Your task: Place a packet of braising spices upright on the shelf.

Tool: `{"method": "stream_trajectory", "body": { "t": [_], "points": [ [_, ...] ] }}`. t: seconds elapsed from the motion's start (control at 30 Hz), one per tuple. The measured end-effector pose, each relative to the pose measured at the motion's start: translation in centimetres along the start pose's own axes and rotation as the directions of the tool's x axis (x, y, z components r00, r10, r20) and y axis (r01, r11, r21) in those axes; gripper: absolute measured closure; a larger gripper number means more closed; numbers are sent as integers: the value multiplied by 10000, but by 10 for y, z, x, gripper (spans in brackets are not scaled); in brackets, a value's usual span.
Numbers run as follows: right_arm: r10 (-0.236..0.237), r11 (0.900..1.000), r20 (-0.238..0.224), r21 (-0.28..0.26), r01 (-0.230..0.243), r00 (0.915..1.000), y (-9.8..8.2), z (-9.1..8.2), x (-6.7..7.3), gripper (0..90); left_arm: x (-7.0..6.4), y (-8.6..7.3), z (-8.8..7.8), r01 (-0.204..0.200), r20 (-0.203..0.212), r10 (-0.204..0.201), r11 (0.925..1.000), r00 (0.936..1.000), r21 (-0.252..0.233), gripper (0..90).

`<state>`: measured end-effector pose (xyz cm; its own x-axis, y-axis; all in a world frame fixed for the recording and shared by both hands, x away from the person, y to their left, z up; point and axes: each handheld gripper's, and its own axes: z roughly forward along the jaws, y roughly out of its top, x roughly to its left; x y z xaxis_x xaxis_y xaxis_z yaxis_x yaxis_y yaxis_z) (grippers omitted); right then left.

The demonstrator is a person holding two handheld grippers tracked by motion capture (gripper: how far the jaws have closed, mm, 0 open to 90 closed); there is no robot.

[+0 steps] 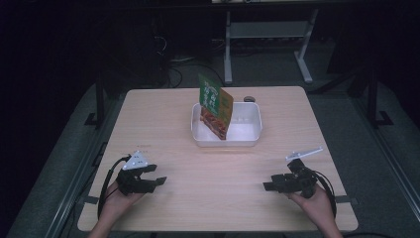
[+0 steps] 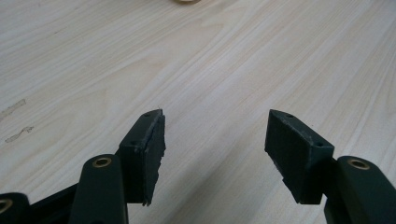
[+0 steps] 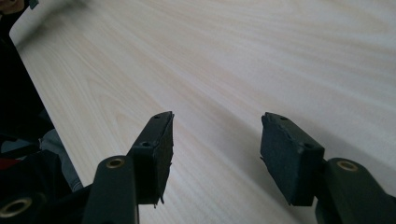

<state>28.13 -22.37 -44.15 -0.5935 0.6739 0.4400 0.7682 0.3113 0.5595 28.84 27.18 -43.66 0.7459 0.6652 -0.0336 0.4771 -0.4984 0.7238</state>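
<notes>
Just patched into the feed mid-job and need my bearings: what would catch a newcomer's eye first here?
The green and orange snack bag stands out, upright and leaning in the left part of the white bin at the far middle of the wooden table. Near the front edge, the left gripper and right gripper sit apart, jaws open and holding nothing, over bare wood.

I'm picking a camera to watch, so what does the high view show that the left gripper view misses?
High view: a white tub with a green and orange snack packet leaning upright inside, plus both hands holding the left tongs and right tongs. Left gripper view: the two black pads close up, open, nothing between them. Both: the pale wooden table.
</notes>
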Motion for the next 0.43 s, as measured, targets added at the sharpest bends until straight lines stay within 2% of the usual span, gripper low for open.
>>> {"method": "stream_trajectory", "body": {
  "t": [0.1, 0.3, 0.43],
  "points": [
    [54, 9998, -97, -177, -56, 9999, -10, 1, 1, 433, 0, 0, 0, -43, 18, 43, 10000, 10000, 39, 376],
    [486, 9971, -457, -568, -512, 9978, -30, 0, -1, 431, -2, 1, 1, -124, 94, 123, 9999, 9999, 45, 373],
    [430, 9964, -221, -724, -445, 9988, -31, 0, 2, 425, -2, 1, 1, -147, 86, 147, 9999, 9999, 55, 366]
  ]
}}
